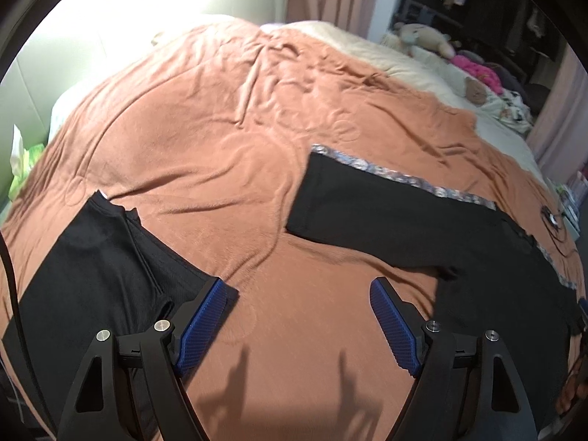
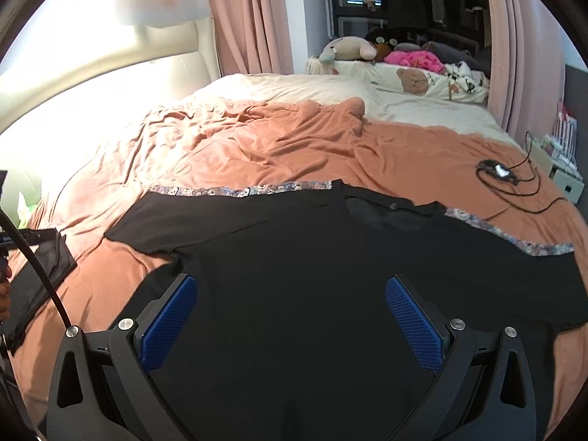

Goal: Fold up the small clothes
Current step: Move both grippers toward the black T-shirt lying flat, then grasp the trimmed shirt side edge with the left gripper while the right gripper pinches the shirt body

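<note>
A black shirt point(image 2: 294, 250) with patterned trim along its sleeves lies spread flat on the orange bedspread point(image 2: 275, 147). My right gripper point(image 2: 290, 294) is open and empty above its chest. In the left wrist view the shirt point(image 1: 422, 220) lies to the right, with one sleeve stretched toward the middle. A folded black garment point(image 1: 92, 264) lies to the left; it also shows at the left edge of the right wrist view point(image 2: 40, 268). My left gripper point(image 1: 297, 294) is open and empty over bare bedspread point(image 1: 220, 128) between the two garments.
A black cable with a small device point(image 2: 499, 172) lies on the bed right of the shirt. Plush toys point(image 2: 349, 49) and pillows sit at the far end. A pale headboard point(image 2: 110, 73) and pink curtains point(image 2: 250, 18) stand behind. A nightstand point(image 2: 566, 176) is at the right.
</note>
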Action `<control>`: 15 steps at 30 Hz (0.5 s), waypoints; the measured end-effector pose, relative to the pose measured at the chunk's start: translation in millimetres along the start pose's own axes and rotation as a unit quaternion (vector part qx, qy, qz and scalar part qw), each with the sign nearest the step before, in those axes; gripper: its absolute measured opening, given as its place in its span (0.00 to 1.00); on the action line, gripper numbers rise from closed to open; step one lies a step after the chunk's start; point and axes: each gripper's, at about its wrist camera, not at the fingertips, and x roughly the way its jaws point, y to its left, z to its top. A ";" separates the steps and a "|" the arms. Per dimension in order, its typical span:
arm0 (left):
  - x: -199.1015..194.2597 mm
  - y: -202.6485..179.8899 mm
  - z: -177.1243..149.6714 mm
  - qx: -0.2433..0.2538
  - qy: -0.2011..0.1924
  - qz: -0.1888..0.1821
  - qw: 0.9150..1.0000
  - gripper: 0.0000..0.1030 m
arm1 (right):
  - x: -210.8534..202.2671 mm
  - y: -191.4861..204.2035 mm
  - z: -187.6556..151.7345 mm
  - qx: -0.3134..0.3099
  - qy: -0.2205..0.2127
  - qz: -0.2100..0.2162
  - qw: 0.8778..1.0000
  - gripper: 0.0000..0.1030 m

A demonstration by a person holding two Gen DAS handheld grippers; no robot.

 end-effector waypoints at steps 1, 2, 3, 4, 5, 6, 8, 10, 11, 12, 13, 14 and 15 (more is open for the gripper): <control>3.8 0.8 3.3 -0.002 0.002 -0.003 1.000 0.80 | 4.8 0.9 2.2 0.005 0.002 0.004 1.000 0.97; 9.8 2.0 7.6 -0.005 0.006 -0.007 1.000 0.80 | 12.1 1.7 5.1 0.012 0.005 0.010 1.000 0.96; 16.0 3.1 11.3 -0.009 0.010 -0.008 1.000 0.79 | 16.9 2.4 6.9 0.016 0.008 0.014 1.000 0.93; 20.9 3.7 14.1 -0.012 0.014 -0.011 1.000 0.74 | 23.5 3.1 8.9 0.022 0.013 0.020 0.999 0.89; 27.1 4.6 17.4 -0.016 0.020 -0.016 1.000 0.71 | 28.4 3.7 10.2 0.025 0.016 0.024 0.999 0.87; 34.0 5.0 21.0 -0.019 0.027 -0.021 0.999 0.67 | 32.6 4.1 11.1 0.026 0.019 0.027 0.999 0.80; 46.6 5.1 27.6 -0.026 0.035 -0.028 0.999 0.65 | 42.4 5.2 13.2 0.027 0.028 0.034 0.999 0.75; 60.0 4.3 34.4 -0.030 0.044 -0.033 0.998 0.64 | 52.1 6.7 15.7 0.029 0.035 0.040 0.998 0.69; 66.4 3.6 37.0 -0.032 0.049 -0.036 0.998 0.64 | 57.3 6.8 17.0 0.030 0.039 0.044 0.998 0.68; 74.4 3.0 39.4 -0.033 0.055 -0.037 0.997 0.64 | 60.2 6.9 17.6 0.031 0.041 0.047 0.998 0.67; 83.1 2.1 41.0 -0.033 0.065 -0.035 0.997 0.62 | 65.0 7.6 18.7 0.031 0.042 0.052 0.997 0.67; 88.1 1.8 41.7 -0.035 0.069 -0.037 0.996 0.61 | 67.2 7.3 18.9 0.031 0.043 0.053 0.997 0.67; 94.4 2.1 42.0 -0.037 0.076 -0.043 0.996 0.60 | 69.5 7.0 19.0 0.030 0.043 0.053 0.997 0.67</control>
